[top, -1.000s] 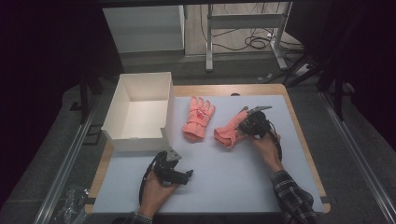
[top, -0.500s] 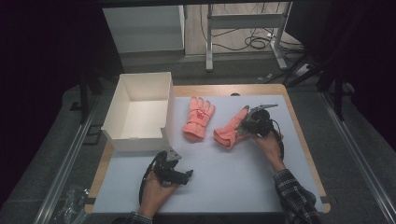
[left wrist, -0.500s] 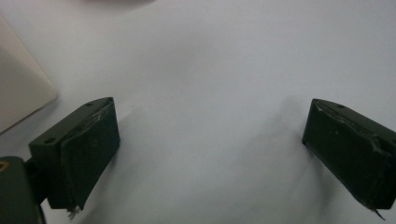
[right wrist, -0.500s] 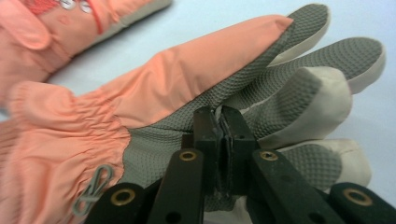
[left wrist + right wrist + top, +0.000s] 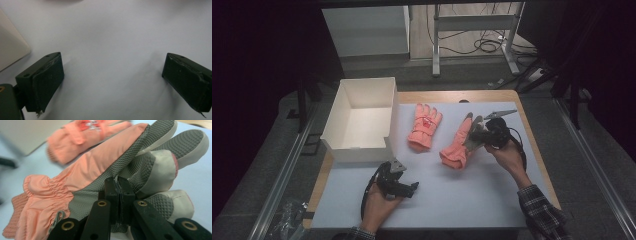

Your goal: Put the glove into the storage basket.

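Two salmon-pink gloves lie on the pale mat. One glove (image 5: 424, 127) lies flat, back side up, near the middle. The other glove (image 5: 455, 146) is palm up, showing grey textured fabric (image 5: 130, 167) and pale fingertips. My right gripper (image 5: 475, 135) is shut on that palm fabric, the jaws (image 5: 119, 195) pressed together on a fold of it, and the glove's finger end is raised off the mat. My left gripper (image 5: 413, 188) rests low at the front of the table, open, its jaws (image 5: 112, 80) wide apart over bare mat.
An open white box (image 5: 362, 120) stands at the left of the table; its corner (image 5: 10, 50) lies close to my left gripper. The flat glove (image 5: 82, 132) and the box wall (image 5: 25, 135) sit blurred beyond the held glove. Wooden table edges border the mat.
My right gripper has shifted slightly to the right and up with the glove's finger end in it. The left gripper has stayed put.
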`<act>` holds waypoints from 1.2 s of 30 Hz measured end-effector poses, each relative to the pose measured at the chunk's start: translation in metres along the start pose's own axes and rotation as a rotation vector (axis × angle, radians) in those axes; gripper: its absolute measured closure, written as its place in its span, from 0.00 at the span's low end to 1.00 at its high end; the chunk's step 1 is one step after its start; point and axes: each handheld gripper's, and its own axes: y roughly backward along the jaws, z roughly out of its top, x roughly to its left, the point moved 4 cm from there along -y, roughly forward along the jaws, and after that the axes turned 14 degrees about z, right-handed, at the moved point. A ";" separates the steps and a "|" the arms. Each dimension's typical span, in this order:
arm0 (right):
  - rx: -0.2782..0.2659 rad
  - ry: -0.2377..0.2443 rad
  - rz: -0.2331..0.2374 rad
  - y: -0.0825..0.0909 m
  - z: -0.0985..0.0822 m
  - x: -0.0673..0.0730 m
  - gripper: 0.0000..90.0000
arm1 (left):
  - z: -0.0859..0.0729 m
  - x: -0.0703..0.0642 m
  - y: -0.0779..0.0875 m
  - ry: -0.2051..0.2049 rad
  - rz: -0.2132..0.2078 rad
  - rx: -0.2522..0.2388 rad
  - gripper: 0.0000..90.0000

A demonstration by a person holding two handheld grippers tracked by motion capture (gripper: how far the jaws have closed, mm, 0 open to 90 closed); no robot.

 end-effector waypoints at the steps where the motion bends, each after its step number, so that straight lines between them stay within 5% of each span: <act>1: 0.020 0.022 0.047 0.002 -0.001 0.007 0.97 | 0.000 0.000 0.000 0.000 0.000 0.000 0.04; 12: 0.140 0.174 0.232 -0.005 -0.009 0.028 0.97 | 0.000 0.000 0.000 0.000 -0.001 0.001 0.04; 19: 0.211 0.228 0.287 -0.022 -0.014 0.028 0.97 | 0.000 0.000 0.000 -0.001 -0.001 0.001 0.04; 29: 0.225 0.285 0.242 -0.041 -0.017 0.024 0.92 | 0.000 0.000 0.000 0.000 0.000 -0.001 0.04; 36: 0.148 0.299 0.163 -0.030 -0.008 0.025 0.79 | 0.000 0.000 0.000 0.000 0.000 0.000 0.04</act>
